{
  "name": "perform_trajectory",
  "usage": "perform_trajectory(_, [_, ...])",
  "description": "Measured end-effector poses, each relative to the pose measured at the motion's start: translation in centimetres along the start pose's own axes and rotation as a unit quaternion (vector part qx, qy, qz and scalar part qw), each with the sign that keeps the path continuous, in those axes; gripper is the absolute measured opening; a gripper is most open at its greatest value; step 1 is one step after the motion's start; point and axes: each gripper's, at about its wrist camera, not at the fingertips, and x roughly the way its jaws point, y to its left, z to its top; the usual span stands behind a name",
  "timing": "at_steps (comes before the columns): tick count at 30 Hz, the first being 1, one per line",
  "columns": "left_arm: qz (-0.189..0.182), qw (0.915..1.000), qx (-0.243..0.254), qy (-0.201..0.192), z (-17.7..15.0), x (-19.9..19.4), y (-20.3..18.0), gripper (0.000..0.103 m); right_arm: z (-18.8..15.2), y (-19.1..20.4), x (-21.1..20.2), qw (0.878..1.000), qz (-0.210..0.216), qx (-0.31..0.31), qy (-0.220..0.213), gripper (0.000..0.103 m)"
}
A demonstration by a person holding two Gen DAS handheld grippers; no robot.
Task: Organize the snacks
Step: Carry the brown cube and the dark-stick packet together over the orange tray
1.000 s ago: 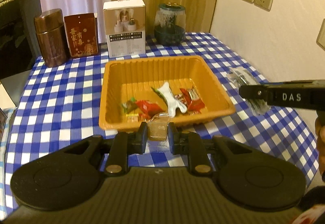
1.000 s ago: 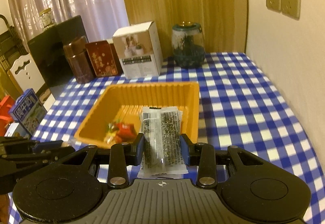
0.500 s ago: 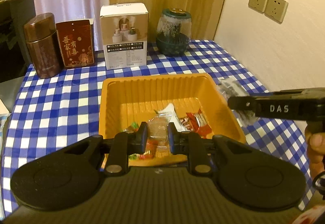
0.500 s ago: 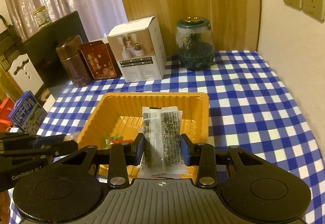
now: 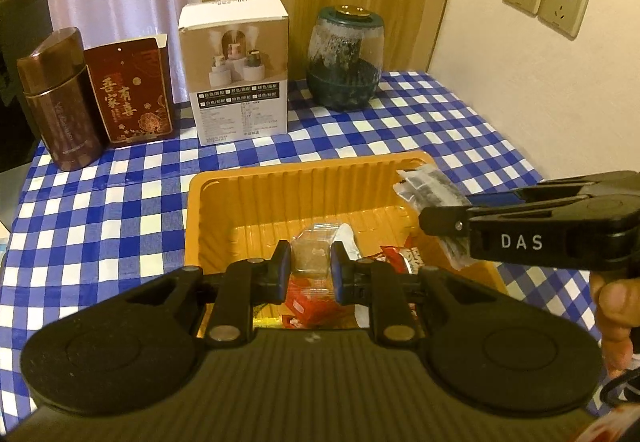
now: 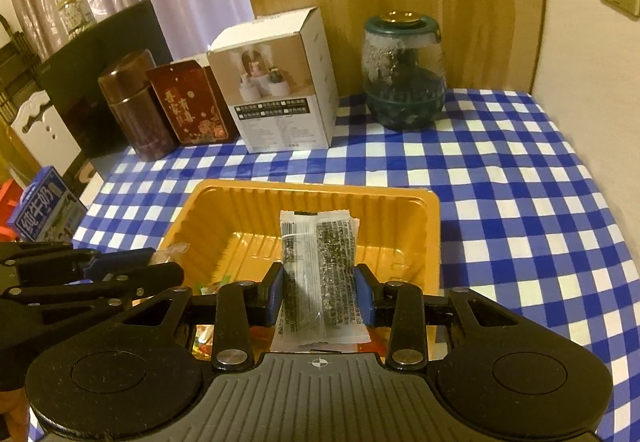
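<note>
We see a blue checked tablecloth (image 6: 500, 177) by a cream wall; over the orange tray (image 6: 248, 201), our left gripper (image 5: 310, 266) pinches a small clear-wrapped snack (image 5: 312, 250) and our right gripper (image 6: 320, 288) clamps a seaweed packet (image 6: 320, 254)

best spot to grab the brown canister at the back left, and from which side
Take the brown canister around its straight lower body, below the seam of its cap, coming in level from the front. It stands upright, the red box crowds its right side, and the slanted cap offers no flat hold. Its girth looks wide for the jaws, so a fit is uncertain.
</note>
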Motion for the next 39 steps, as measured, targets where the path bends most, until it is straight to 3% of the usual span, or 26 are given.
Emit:
perform_trajectory(20, [0.01, 0.9996, -0.024, 0.011, 0.9, 4.1, 2.0, 0.019, 0.4, -0.3, 3.6, 1.0, 0.0, 0.009, 0.023, 0.038])
perform_trajectory(23, [0.005, 0.9993, -0.037, 0.007, 0.8, 4.5, 2.5, 0.026, 0.3, -0.4, 3.7, 1.0, 0.003, 0.013, 0.024, 0.038])
perform_trajectory(39, [0.011, 0.9991, -0.038, 0.013, 0.1, 3.6, 3.8, 0.027, 1.1, 0.3, 4.2, 0.999, 0.007, 0.013, 0.028, 0.038])
